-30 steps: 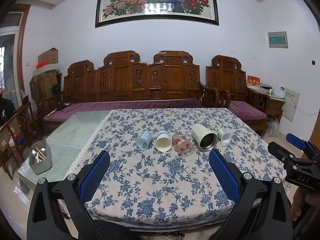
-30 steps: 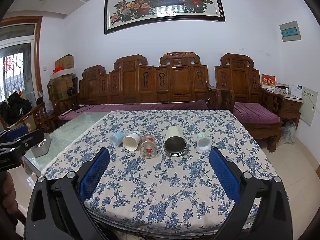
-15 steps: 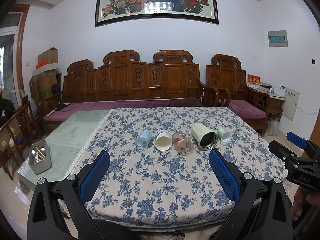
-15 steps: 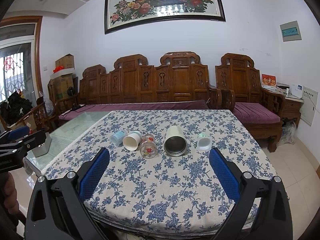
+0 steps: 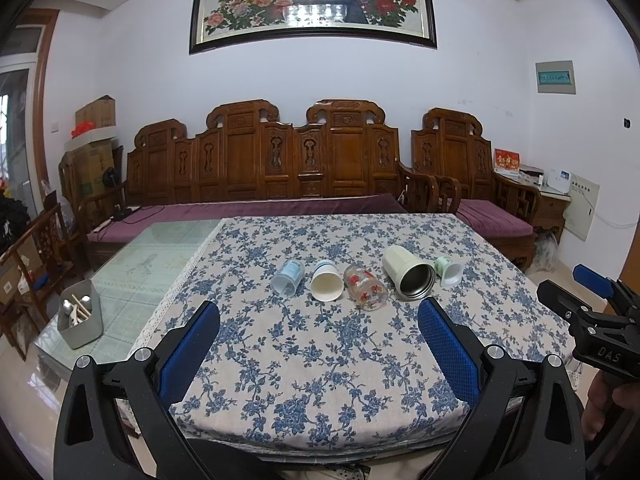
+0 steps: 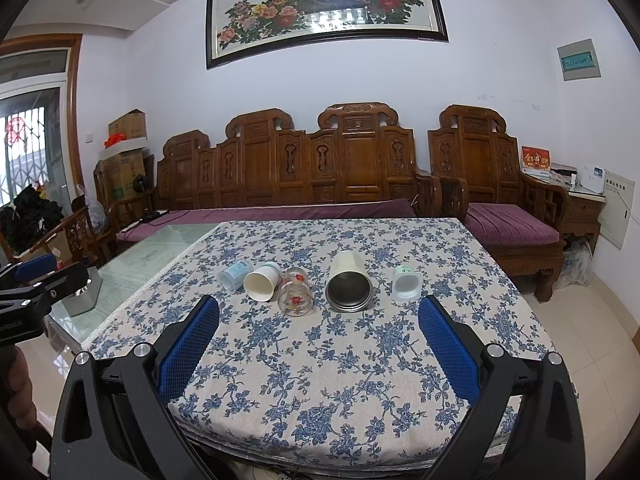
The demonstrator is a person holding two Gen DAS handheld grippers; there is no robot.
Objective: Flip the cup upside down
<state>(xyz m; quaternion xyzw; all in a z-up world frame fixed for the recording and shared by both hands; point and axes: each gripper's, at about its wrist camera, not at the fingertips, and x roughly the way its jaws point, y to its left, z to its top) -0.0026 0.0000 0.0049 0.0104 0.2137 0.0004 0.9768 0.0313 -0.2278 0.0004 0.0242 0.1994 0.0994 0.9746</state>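
Note:
Several cups lie on their sides in a row on the floral tablecloth (image 5: 320, 352): a clear plastic cup (image 5: 287, 277), a white paper cup (image 5: 327, 286), a glass with red flowers (image 5: 365, 287), a cream steel tumbler (image 5: 408, 273) and a small pale green cup (image 5: 449, 271). They also show in the right wrist view: paper cup (image 6: 262, 281), flowered glass (image 6: 295, 297), tumbler (image 6: 349, 282), green cup (image 6: 405, 283). My left gripper (image 5: 318, 344) is open and empty, short of the row. My right gripper (image 6: 318, 344) is open and empty, also short of it.
A grey bin with utensils (image 5: 78, 318) stands on the bare glass part of the table at the left. A carved wooden bench (image 5: 280, 176) with purple cushions runs behind the table. The right gripper shows at the right edge of the left wrist view (image 5: 588, 308).
Both views hold almost still; the left camera has drifted slightly back, so the cups sit a little higher and smaller. No cup has moved.

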